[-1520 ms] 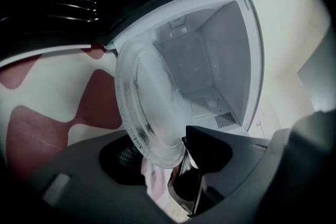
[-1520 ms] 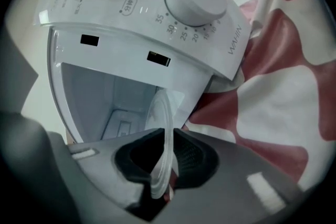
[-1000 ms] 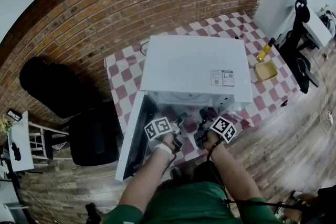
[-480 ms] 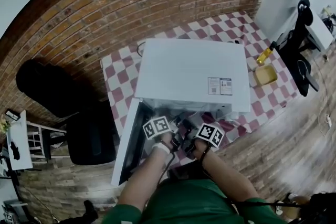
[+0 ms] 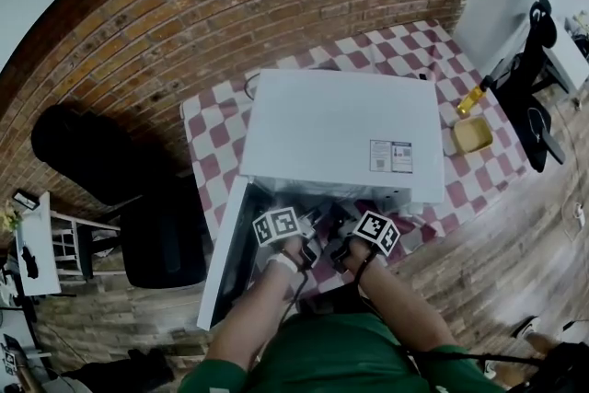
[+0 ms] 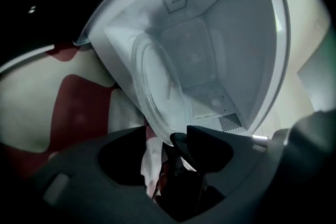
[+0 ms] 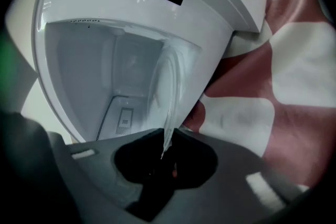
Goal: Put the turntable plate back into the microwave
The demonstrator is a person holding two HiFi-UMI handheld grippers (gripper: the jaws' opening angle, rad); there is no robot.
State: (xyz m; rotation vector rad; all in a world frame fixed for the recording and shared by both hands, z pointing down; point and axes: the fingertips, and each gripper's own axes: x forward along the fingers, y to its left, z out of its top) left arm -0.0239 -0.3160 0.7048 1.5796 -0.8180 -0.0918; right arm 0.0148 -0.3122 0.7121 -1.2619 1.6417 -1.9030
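Microwave (image 5: 340, 129), white and boxy, stands on a worktop (image 5: 210, 143) covered with a red and white checked cloth. Its door (image 5: 225, 264) hangs wide open at its left side. A small printed label (image 5: 390, 156) sits on the microwave's top near its front right corner. To the right of the microwave, on the cloth, lie a shallow yellow dish (image 5: 471, 135) and a yellow bottle (image 5: 466, 95) just behind it.

Both grippers are held side by side directly in front of the microwave's open mouth, and the person's forearms reach toward them from below in the head view. Between them they carry the turntable plate (image 6: 149, 81), a clear glass disc. It sits at the mouth of the microwave, with its far part reaching into the white cavity (image 6: 202, 52).

The left gripper (image 6: 168, 138) has its jaws pinched on the plate's near rim, and the glass rises from them toward the microwave's back wall. The right gripper (image 7: 165, 136) sees the plate edge-on as a thin pale line. Its jaws are closing on that rim, and the glass fills the narrow gap between their tips. Past the right gripper, at the microwave's right, the checked cloth shows in folds.
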